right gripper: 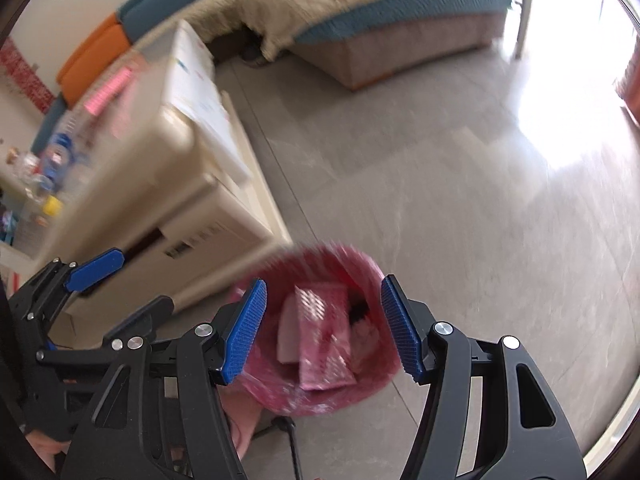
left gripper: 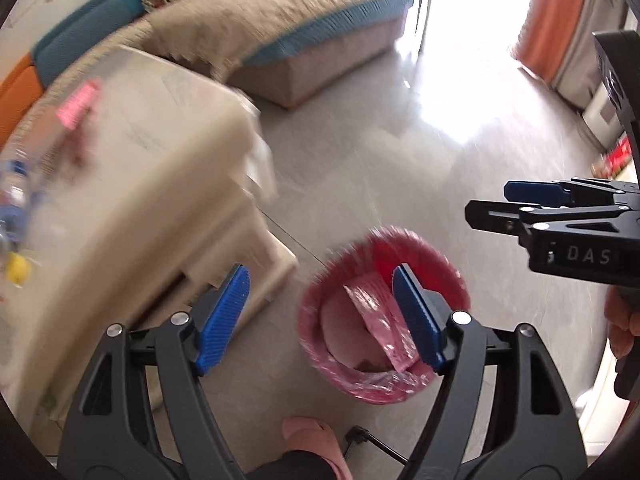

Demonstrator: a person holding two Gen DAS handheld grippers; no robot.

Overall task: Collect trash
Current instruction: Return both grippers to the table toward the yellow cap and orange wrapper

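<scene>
Bin [right gripper: 320, 328] below open R gripper [right gripper: 322, 330].

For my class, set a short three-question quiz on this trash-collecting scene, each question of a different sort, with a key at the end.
1. True or false: the left gripper has an item clamped between its fingers.
2. Multiple choice: the bin on the floor is lined with a bag that is A) black B) pink-red C) white.
3. Short answer: what lies inside the bin, as the right wrist view shows it?

Key
1. False: both grippers are open and empty, the right gripper too.
2. B.
3. A shiny pink wrapper, a white piece beside it, and other blurred scraps.
</scene>
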